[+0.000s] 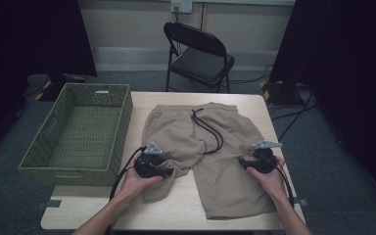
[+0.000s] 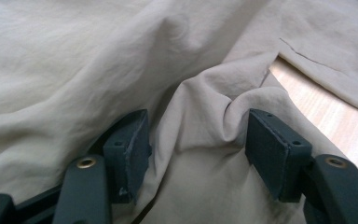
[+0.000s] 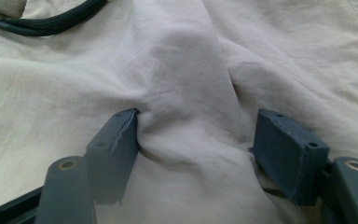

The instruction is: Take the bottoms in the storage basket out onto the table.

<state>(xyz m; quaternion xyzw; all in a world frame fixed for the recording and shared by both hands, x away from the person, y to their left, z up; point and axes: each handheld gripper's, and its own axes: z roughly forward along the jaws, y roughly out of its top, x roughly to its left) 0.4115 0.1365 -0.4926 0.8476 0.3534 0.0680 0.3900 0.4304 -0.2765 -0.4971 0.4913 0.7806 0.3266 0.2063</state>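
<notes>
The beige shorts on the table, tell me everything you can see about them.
The beige shorts lie on the wooden table, waistband toward the far edge, legs toward the person. The fabric looks thin, woven and wrinkled. A black drawstring trails loose over the front. The left leg is bunched and shortened; the right lies flat and long. The left gripper straddles a raised fold of cloth with its jaws apart, and the right gripper does the same on the other leg.
</notes>
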